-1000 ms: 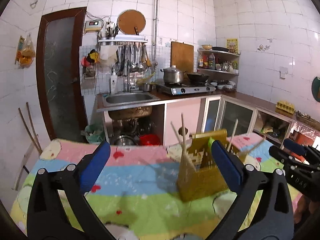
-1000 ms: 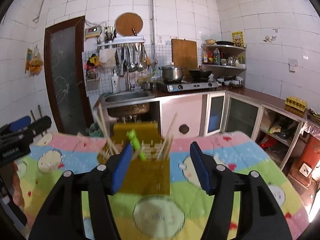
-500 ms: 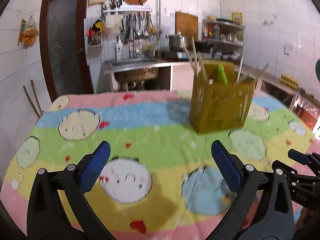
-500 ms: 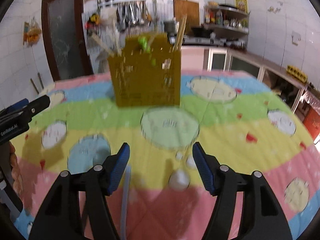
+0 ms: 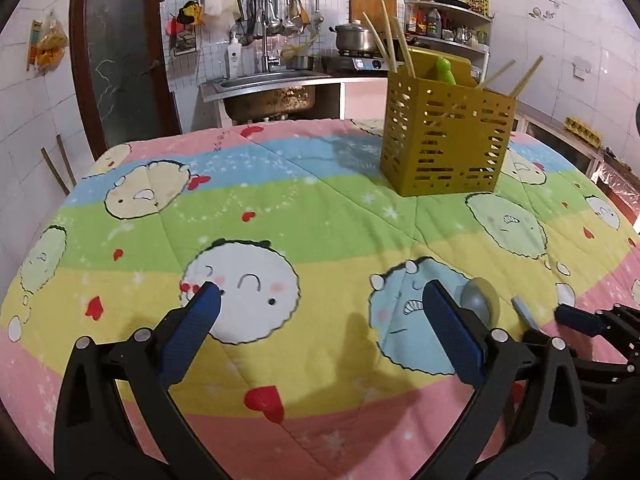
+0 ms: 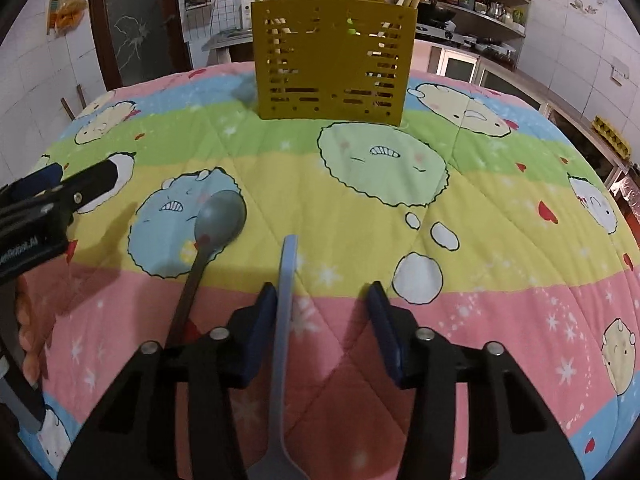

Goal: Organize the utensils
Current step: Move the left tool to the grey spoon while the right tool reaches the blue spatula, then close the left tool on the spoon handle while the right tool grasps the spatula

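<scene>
Blue-grey plastic handle, that's the one my next move hangs on. It belongs to a flat utensil, a spatula or fork maybe; the working end sits at the bottom edge of the right wrist view, so I can't say which. The long axis runs almost straight up the frame, from bottom centre toward the middle, lined up with the way my right gripper points. The handle sits between the two blue pads, right against the pad on the left side of the frame, with a clear gap to the other one. The jaws have just been closing with the handle between them, but they aren't pinching it yet as far as I can see: partly apart, not clamped.

Just left of it lies a grey spoon, bowl toward mid-frame, handle slanting down to the lower left and slipping under my left-hand finger. It's outside the jaws, so I reckon it waits its turn.

My left gripper hovers wide apart over the cartoon quilt with nothing between its pads. In its view the spoon bowl peeks out at lower right, past its right-hand finger, so the right hand is clearly the nearer one for both pieces.

Target is the mustard slotted holder standing upright at top centre of the right wrist view, well beyond the handle, chopsticks and something green already in it. My guess: finish the squeeze, lift, carry forward.
</scene>
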